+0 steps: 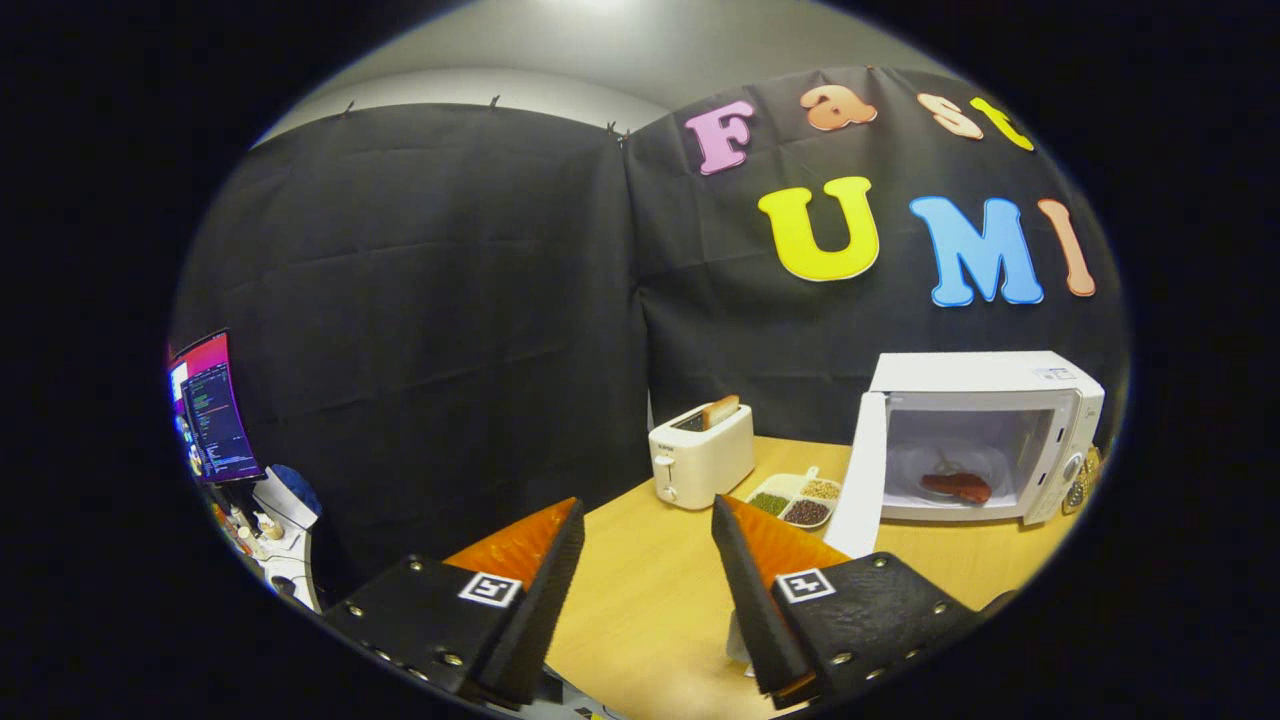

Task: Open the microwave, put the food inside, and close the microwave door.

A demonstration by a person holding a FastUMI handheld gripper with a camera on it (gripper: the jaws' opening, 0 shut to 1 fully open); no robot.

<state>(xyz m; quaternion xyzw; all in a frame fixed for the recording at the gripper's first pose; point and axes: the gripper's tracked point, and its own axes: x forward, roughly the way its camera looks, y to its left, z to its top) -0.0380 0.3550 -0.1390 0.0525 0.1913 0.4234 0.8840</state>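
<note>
A: Seeing a booth walled in creased black cloth [430, 300] here. Two panels meeting at a corner seam, clipped along the top edge.

B: Yep. Above that, plain pale grey wall [560, 90], with a bright glow of light at the very top.

A: Down low, a light wooden tabletop [650, 580] running right up to the cloth.

B: And past the cloth's left end, a lit computer monitor [212, 410] over a cluttered white desk [285, 545]. Too small to make out the clutter tbh.

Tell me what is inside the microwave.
Inside the open microwave a reddish piece of food lies on a pale plate. Its door hides the left inner wall. The claw is open, holding nothing.
</note>
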